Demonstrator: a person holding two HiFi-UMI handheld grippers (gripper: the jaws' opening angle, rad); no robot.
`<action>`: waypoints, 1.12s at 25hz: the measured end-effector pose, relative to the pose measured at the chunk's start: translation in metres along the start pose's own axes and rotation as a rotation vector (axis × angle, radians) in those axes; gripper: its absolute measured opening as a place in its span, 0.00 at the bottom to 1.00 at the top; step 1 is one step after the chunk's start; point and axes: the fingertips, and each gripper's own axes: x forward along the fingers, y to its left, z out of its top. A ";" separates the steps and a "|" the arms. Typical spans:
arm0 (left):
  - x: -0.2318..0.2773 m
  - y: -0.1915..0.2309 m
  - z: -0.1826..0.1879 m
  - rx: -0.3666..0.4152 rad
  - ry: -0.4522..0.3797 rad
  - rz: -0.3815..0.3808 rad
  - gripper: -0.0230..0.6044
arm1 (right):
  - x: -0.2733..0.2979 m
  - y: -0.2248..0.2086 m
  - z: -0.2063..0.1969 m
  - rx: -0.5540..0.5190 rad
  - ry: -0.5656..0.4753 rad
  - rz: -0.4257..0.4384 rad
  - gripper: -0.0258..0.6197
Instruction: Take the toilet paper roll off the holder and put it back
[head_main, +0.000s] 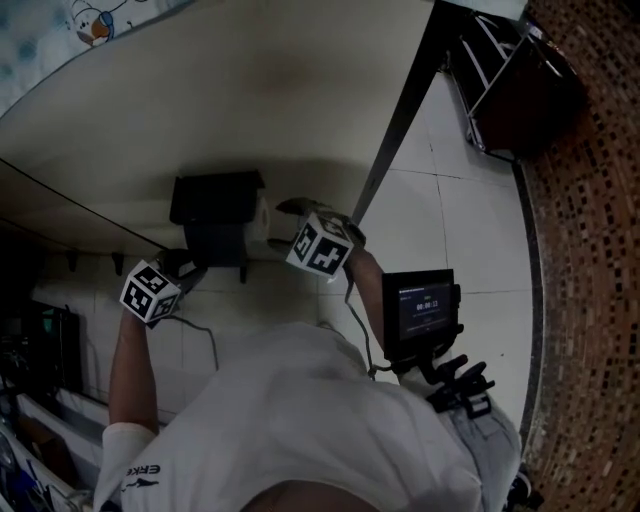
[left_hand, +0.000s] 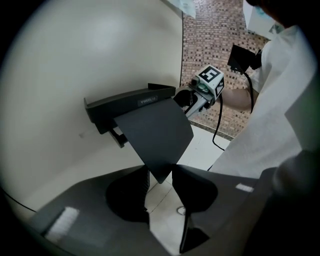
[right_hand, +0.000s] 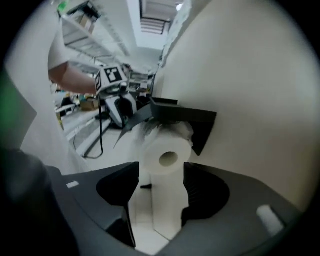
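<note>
Here, pinching the lowest corner of the black cover flap (left_hand: 155, 132) between the fingers (left_hand: 125, 195) of the left gripper (left_hand: 160, 169), holding that flap tilted up and out from the wall-mounted holder (head_main: 215, 200). Reaching in from the right with the right gripper (right_hand: 161, 167), its fingers (right_hand: 205, 190) spread wide on either side of the toilet paper roll (right_hand: 167, 152), not visibly squeezing it. Looking straight along those fingers at the roll's open core, the roll seated in the holder under its black top, a tail of paper hanging straight down between the spread fingers. Working against a plain cream wall (left_hand: 75, 60), left gripper at the holder's left end, right gripper just beside its right end. Standing over a pale tiled floor (head_main: 440, 230), wearing a white shirt (head_main: 320, 420).
</note>
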 end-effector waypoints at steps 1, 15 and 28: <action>0.000 0.000 0.000 0.002 -0.001 0.000 0.26 | 0.003 -0.001 -0.002 -0.069 0.045 -0.016 0.49; -0.003 -0.005 0.003 0.024 -0.007 0.010 0.27 | 0.030 -0.004 -0.006 -0.438 0.275 -0.053 0.47; -0.002 -0.003 0.004 0.025 -0.005 0.010 0.27 | 0.046 0.002 0.010 -0.381 0.186 -0.037 0.46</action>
